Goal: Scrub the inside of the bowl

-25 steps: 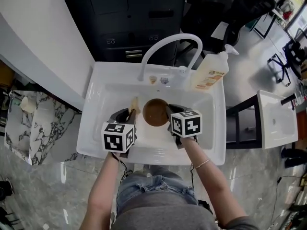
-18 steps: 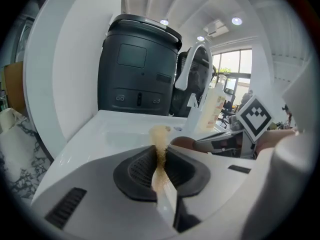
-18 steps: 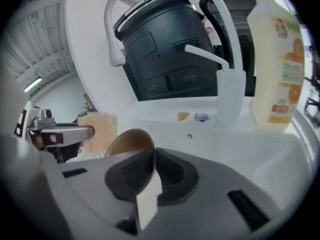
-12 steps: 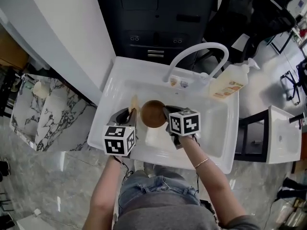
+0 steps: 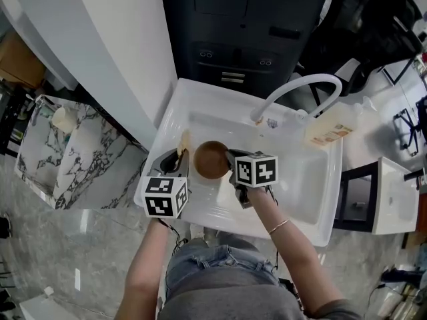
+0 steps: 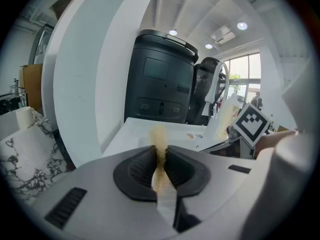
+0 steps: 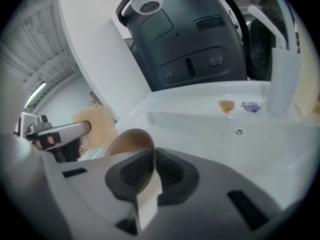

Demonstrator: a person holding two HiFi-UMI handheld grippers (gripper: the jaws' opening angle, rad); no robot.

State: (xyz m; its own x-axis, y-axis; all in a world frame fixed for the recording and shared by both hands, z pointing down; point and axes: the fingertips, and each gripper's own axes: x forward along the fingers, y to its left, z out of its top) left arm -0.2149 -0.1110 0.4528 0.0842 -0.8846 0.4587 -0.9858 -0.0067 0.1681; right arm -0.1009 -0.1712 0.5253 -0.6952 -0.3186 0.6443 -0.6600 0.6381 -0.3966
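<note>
The white sink (image 5: pixel 297 179) lies under both of your tools, so whatever comes off the bowl should drop into the basin and not onto the floor. The faucet (image 5: pixel 300 85) arches well beyond your right gripper's tips and off to its right.

Your right gripper (image 5: pixel 231 157) is clamped on the brown bowl (image 5: pixel 211 160), its jaws pinching the near wall at the rim (image 7: pixel 131 139). That seems a sensible hold – it leaves the hollow facing up and free for the other tool. The bowl hangs out past those jaws, above the sink floor.

Your left gripper (image 5: pixel 177 160) is closed on the tan scrub pad (image 5: pixel 185 141), held edge-on so a tuft sticks out ahead of the tips (image 6: pixel 159 136). The tuft sits just to the left of the bowl's rim, outside the hollow; I cannot tell whether it touches.

Against a second ago, little has changed between the tools – bowl and pad keep the same side-by-side spacing. Your head has swung, so sink and faucet now sit further right in the head view. The scrubbing looks not yet begun.
</note>
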